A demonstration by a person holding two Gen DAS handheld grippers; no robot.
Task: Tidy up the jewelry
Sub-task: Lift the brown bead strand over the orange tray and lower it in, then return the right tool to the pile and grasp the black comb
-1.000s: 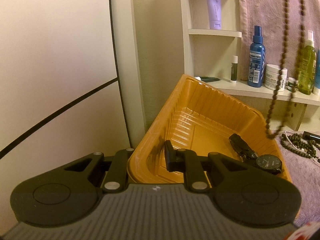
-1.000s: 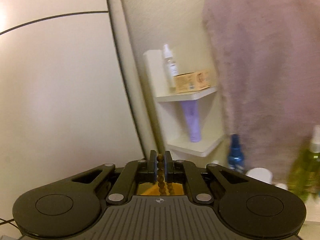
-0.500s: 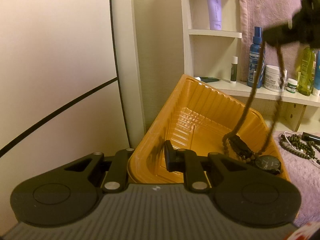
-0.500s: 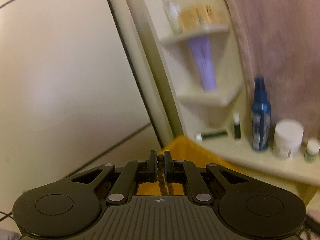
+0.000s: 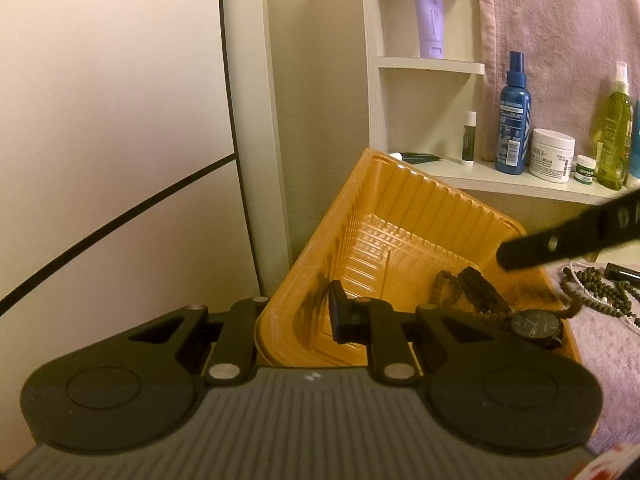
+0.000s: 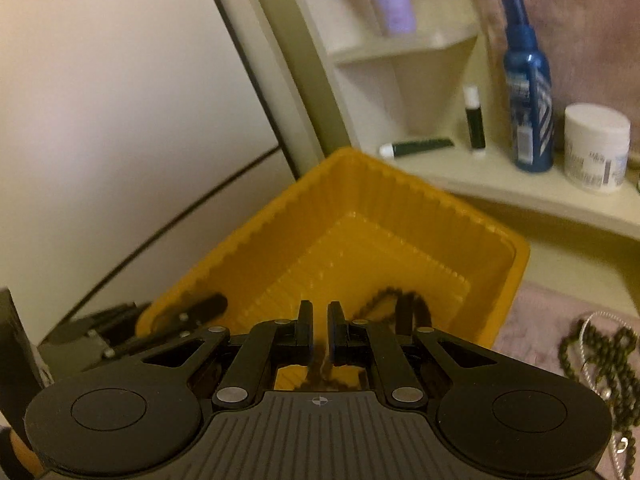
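Note:
My left gripper [image 5: 304, 320] is shut on the near rim of the tilted orange tray [image 5: 400, 184], one pad inside the wall. A black watch [image 5: 536, 326] and a brown bead necklace [image 5: 448, 292] lie in the tray's low corner. My right gripper [image 6: 321, 330] hovers just over the tray [image 6: 400, 196]. Its jaws are opening, and a blurred bit of the bead strand [image 6: 320, 366] hangs loose in the gap while the rest lies in the tray. One right finger [image 5: 560, 242] shows over the tray's right edge.
More dark beads [image 5: 600, 292] and a white pearl strand lie on the pink towel [image 5: 612, 352] right of the tray. Behind it a shelf [image 5: 500, 184] carries a blue spray bottle [image 5: 514, 120], a white cream jar [image 5: 552, 156] and green bottles. A wall stands at left.
The right gripper came down from above to the tray with the bead strand, and its jaws have parted. The strand now lies beside the watch. The left gripper and tray have kept still.

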